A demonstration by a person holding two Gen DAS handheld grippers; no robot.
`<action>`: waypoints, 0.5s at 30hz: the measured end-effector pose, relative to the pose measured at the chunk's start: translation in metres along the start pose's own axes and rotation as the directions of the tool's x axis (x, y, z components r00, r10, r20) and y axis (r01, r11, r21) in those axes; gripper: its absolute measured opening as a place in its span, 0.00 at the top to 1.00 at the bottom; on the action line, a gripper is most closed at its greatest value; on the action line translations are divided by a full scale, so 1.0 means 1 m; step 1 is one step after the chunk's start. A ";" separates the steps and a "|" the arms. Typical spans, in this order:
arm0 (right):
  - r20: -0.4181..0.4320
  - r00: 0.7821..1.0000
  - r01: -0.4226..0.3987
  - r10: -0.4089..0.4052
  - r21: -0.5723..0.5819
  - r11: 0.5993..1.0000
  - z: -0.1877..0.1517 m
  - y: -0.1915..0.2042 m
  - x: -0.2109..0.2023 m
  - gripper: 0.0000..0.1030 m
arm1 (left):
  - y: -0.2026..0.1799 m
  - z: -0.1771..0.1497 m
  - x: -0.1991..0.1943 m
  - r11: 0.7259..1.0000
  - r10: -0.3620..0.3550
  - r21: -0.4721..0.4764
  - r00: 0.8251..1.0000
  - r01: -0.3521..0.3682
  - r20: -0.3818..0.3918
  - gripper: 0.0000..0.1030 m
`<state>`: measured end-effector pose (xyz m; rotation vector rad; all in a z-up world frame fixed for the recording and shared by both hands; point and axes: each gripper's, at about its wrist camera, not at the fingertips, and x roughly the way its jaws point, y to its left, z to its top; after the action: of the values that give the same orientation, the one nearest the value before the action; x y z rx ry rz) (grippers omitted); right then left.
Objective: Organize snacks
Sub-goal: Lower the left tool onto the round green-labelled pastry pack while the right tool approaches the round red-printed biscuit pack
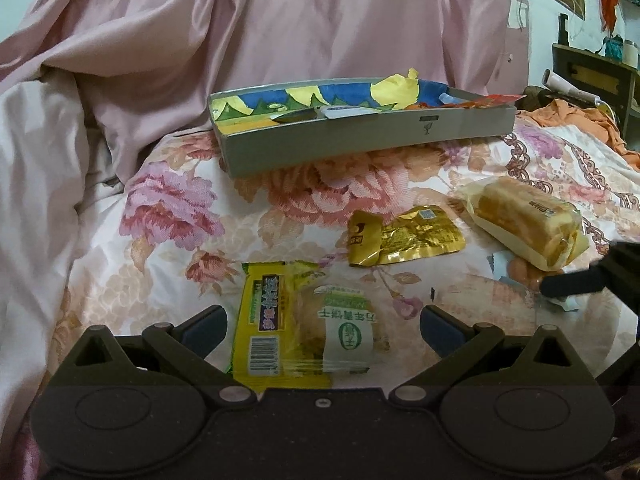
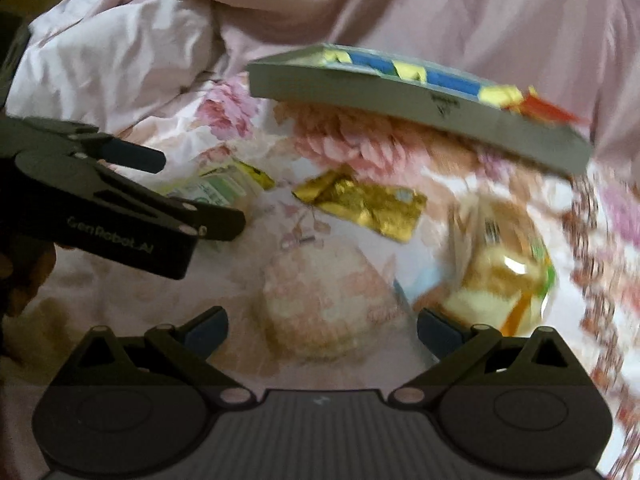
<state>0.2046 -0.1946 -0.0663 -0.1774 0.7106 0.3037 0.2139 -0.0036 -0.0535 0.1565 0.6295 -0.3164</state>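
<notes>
Left gripper (image 1: pixel 322 330) spread wide, gripping nothing, both pads either side of the yellow snack packet (image 1: pixel 276 322) and the clear-wrapped biscuit pack (image 1: pixel 346 326) lying side by side on the floral bedspread (image 1: pixel 176 216), apparently clear of both. Seen from the right wrist view as a dark body to the left, its fingers (image 2: pixel 136 156) apart over the same biscuit pack (image 2: pixel 212 192).

Right gripper (image 2: pixel 322 330) likewise wide apart and empty, poised above bare bedspread (image 2: pixel 320 300); view blurred, so contact with the cloth cannot be told. Just right of its right finger, a clear-wrapped bread loaf (image 2: pixel 504 280); in the left view only one dark fingertip (image 1: pixel 568 284) showing, just below the end of that bread loaf (image 1: pixel 528 226).

Between the loaf and the yellow pair, a crumpled gold foil packet (image 1: pixel 404 236), apart from both; ahead of the right gripper in its own view (image 2: pixel 360 204).

Farther back toward the pink quilt (image 1: pixel 240 40), a shallow grey cardboard tray (image 1: pixel 360 140) with a blue-and-yellow printed lining, holding a few wrappers, one red (image 1: pixel 500 99). Tray (image 2: pixel 420 104) tilted in the right view.

Orange cloth (image 1: pixel 576 120) at the far right edge of the bed, wooden furniture behind it.
</notes>
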 end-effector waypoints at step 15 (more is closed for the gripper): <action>0.028 0.999 -0.034 0.035 -0.050 0.998 0.007 -0.001 0.021 0.01 | 0.001 0.001 0.004 1.000 -0.016 -0.014 1.000 0.015 -0.007 0.01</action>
<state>0.2239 -0.1899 -0.0751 -0.2078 0.6782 0.3565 0.2181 -0.0036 -0.0548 0.1392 0.6400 -0.3264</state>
